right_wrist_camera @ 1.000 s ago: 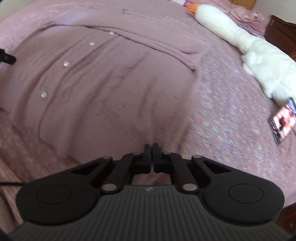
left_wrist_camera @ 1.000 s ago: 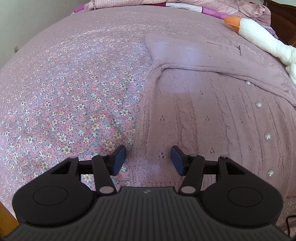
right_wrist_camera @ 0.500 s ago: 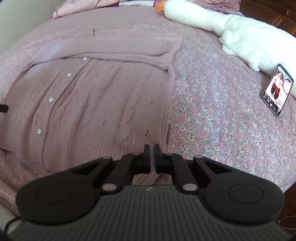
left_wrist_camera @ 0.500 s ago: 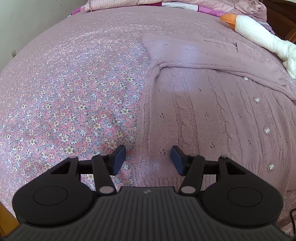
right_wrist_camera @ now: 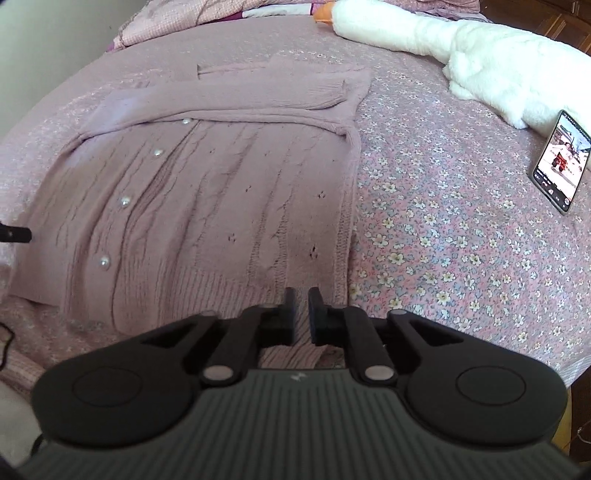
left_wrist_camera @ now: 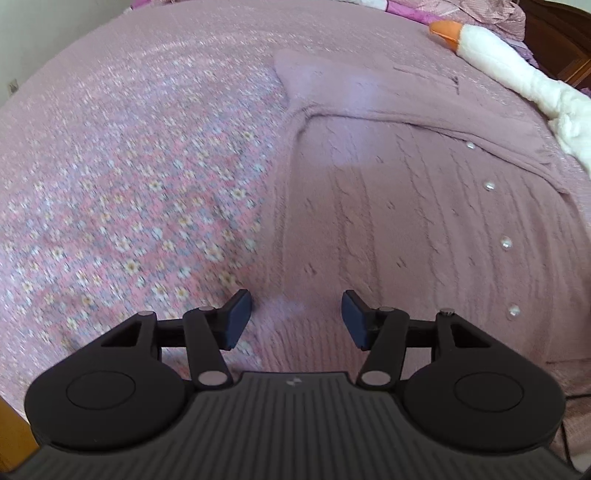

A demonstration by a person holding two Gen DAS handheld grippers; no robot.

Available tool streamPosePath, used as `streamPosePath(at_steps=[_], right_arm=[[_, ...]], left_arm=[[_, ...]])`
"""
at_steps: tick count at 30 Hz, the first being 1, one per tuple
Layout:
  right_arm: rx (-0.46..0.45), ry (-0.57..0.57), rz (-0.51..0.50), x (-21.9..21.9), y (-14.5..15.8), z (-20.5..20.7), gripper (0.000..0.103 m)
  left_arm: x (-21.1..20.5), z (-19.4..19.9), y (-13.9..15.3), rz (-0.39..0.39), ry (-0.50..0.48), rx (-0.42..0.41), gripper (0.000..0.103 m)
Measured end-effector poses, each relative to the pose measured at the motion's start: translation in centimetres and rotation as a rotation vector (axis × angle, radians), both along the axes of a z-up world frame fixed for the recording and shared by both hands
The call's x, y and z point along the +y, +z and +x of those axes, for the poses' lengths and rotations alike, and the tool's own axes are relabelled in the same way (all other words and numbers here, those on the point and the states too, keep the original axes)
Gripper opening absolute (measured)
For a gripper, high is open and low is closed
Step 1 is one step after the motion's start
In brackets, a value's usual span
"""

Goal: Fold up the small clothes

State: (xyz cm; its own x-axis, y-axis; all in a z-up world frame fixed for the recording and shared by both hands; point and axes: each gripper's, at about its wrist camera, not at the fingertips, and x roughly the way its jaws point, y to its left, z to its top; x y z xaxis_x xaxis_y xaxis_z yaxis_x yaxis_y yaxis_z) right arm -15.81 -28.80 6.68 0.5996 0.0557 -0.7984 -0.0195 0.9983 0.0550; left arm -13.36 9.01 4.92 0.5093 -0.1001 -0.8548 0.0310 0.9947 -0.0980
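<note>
A mauve knit cardigan [left_wrist_camera: 388, 206] with pearl buttons [left_wrist_camera: 505, 242] lies flat on the flowered bedspread [left_wrist_camera: 129, 166], its sleeves folded across the top. My left gripper [left_wrist_camera: 296, 317] hovers open over the cardigan's lower left hem edge, with nothing between its fingers. In the right wrist view the cardigan [right_wrist_camera: 221, 192] fills the left half. My right gripper [right_wrist_camera: 301, 306] sits just above its lower right hem corner, fingers nearly together with a narrow slit and no cloth seen between them.
A white plush goose [right_wrist_camera: 461, 40] with an orange beak lies along the far right of the bed. A phone [right_wrist_camera: 561, 162] with a lit screen rests on the bedspread [right_wrist_camera: 443, 240] to the right. Pink bedding [right_wrist_camera: 166, 18] is bunched at the head.
The right wrist view has swung right and pulled back to the lower right hem. Its fingers have parted by a sliver. The left gripper stays open and has shifted slightly.
</note>
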Motion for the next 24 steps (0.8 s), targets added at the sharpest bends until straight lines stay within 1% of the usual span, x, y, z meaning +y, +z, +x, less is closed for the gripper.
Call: streamPosePath(at_steps=[1, 2, 6, 10, 11, 12, 13, 14, 15, 16, 17, 19, 20, 21, 22, 24], right_arm=[[-0.010, 0.001, 0.002, 0.1, 0.0, -0.2, 0.056], [-0.025, 0.001, 0.002, 0.1, 0.1, -0.4, 0.063], [-0.075, 0.023, -0.004, 0.3, 0.5, -0.7, 0.062], [-0.027, 0.010, -0.009, -0.2, -0.7, 0.2, 0.060], [-0.012, 0.007, -0.007, -0.3, -1.2, 0.3, 0.059], [0.006, 0.007, -0.002, -0.4, -1.7, 0.6, 0.047], [0.019, 0.005, -0.012, -0.4, -2.0, 0.7, 0.025], [0.021, 0.004, -0.026, -0.4, -2.0, 0.8, 0.011], [0.019, 0.010, 0.004, -0.9, -1.7, 0.8, 0.009], [0.011, -0.003, 0.030, -1.4, -1.2, 0.6, 0.009], [0.002, -0.014, 0.027, -1.8, -0.8, 0.5, 0.009], [-0.001, -0.017, -0.031, -2.4, -0.6, 0.2, 0.009], [0.009, -0.020, -0.044, -2.7, -0.9, 0.3, 0.009], [0.022, -0.017, -0.041, -3.1, -1.3, 0.4, 0.009], [0.028, -0.019, -0.037, -3.2, -1.6, 0.5, 0.010], [0.032, -0.015, -0.040, -3.2, -2.0, 0.7, 0.012]], left_arm=[[0.0, -0.2, 0.0, -0.005, -0.003, 0.004, 0.062], [-0.2, -0.4, 0.0, -0.001, -0.006, 0.005, 0.062], [-0.6, -0.9, -0.2, 0.012, -0.020, 0.008, 0.062], [-1.2, -1.0, -0.8, 0.037, -0.028, 0.016, 0.062], [-1.3, -1.0, -1.0, 0.035, -0.033, 0.011, 0.059], [-1.4, -1.0, -1.1, 0.031, -0.039, 0.001, 0.046], [-1.4, -1.0, -1.2, 0.041, -0.045, -0.005, 0.036], [-1.5, -1.1, -1.1, 0.065, -0.051, -0.016, 0.018], [-1.5, -1.3, -0.7, 0.079, -0.057, -0.035, 0.010], [-1.3, -1.4, -0.3, 0.087, -0.058, -0.049, 0.010], [-1.1, -1.6, 0.0, 0.107, -0.051, -0.060, 0.010], [-0.7, -1.6, -0.1, 0.191, -0.035, -0.057, 0.010], [-0.5, -1.5, -0.7, 0.243, -0.022, -0.043, 0.010], [-0.2, -1.2, -1.2, 0.271, -0.008, -0.024, 0.010], [0.2, -1.1, -1.5, 0.278, 0.004, -0.007, 0.010], [0.8, -1.1, -1.5, 0.255, 0.015, 0.002, 0.010]])
